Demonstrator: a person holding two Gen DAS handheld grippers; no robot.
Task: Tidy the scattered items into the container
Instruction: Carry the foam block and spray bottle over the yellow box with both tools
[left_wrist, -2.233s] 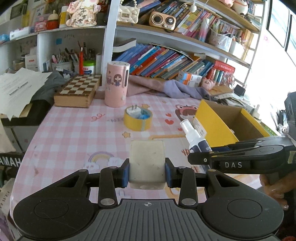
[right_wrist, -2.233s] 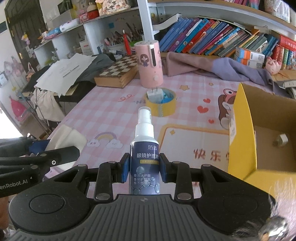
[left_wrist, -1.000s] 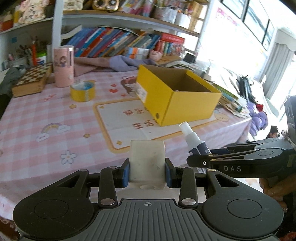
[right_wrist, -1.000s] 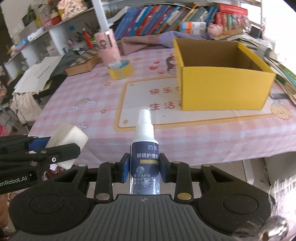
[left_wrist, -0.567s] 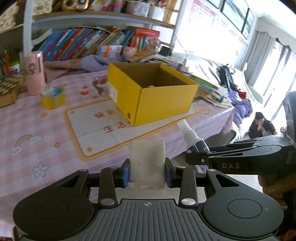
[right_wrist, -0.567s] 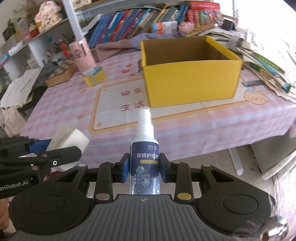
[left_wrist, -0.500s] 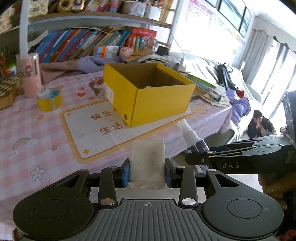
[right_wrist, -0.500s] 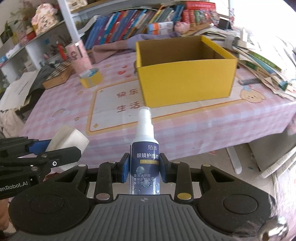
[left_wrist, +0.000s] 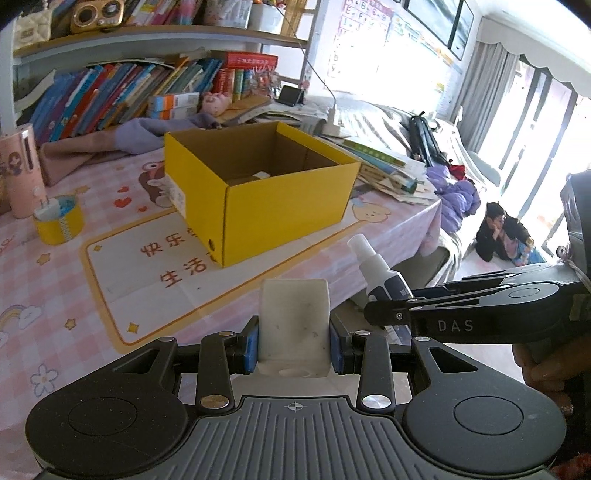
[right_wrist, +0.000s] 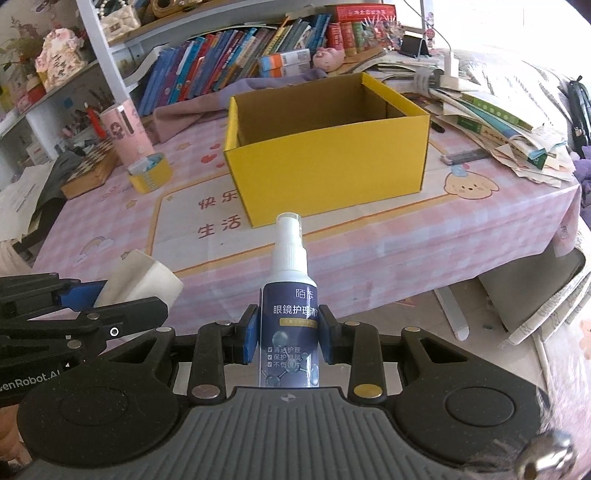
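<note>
Between the jaws of the left gripper a white block, perhaps a large eraser, is clamped, and the jaws of the right gripper are closed on the dark blue body of a lens-cleaner spray bottle, which stands upright with its white nozzle up. Both grippers are held in the air before the near edge of the worktop, well apart from the yellow cardboard box. The box stands open on the pink checked cloth, and a small pale thing is seen on its floor in the left view; what it is cannot be told. A yellow tape roll with a white plug-like thing in it is left on the cloth, to the left of the box.

The carrying step seems to be in hand: both items are gripped but not yet brought over the box. For the next move each gripper should be carried forward above the box rim, lowered inside, and only then opened. The bottle is tall, so it is better to lower it well before release.
</note>
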